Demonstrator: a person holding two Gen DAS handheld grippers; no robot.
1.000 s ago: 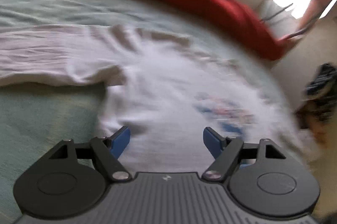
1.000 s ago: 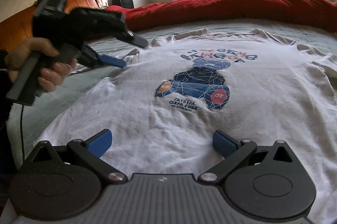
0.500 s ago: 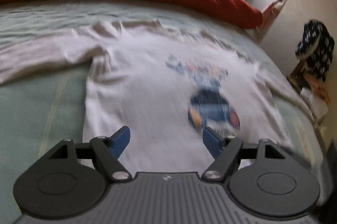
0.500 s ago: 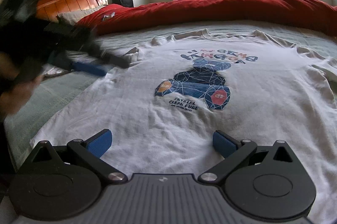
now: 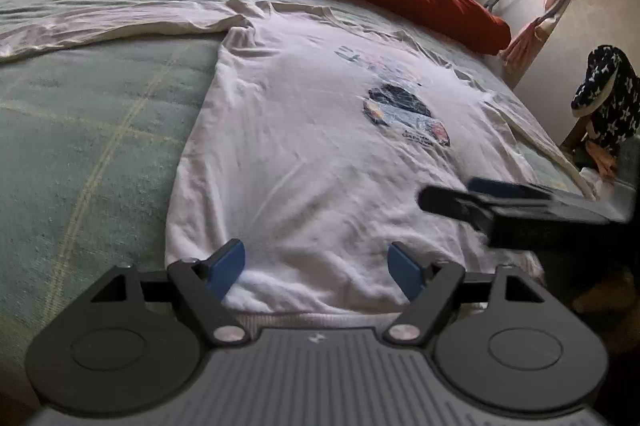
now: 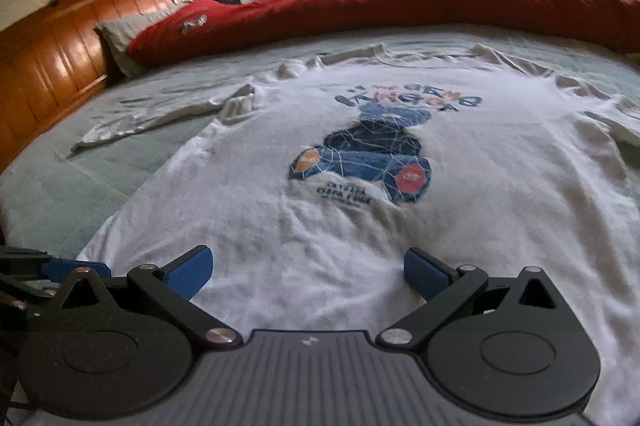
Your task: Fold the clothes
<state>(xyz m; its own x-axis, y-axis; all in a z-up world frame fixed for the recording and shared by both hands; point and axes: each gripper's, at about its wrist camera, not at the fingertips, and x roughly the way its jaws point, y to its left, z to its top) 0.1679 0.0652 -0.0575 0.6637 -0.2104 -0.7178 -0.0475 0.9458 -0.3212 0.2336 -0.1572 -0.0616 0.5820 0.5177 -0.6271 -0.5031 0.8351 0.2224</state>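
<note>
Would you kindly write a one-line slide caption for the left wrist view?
Open left gripper poised at the hem of a white printed T-shirt spread flat on the bed, right gripper alongside.

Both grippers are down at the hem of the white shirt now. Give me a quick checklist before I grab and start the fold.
1. Shirt spread flat, print side up, on the bed: ok.
2. Left gripper at the hem with jaws apart, nothing pinched yet: ok.
3. Right gripper open over the hem, nothing held: ok.
4. Grippers clear of each other: ok, close but apart; the right one shows at the right edge of the left wrist view.
5. Left sleeve laid out flat: not ok, bunched near the armpit.
6. Right sleeve laid out: cannot tell, runs out of view.
</note>
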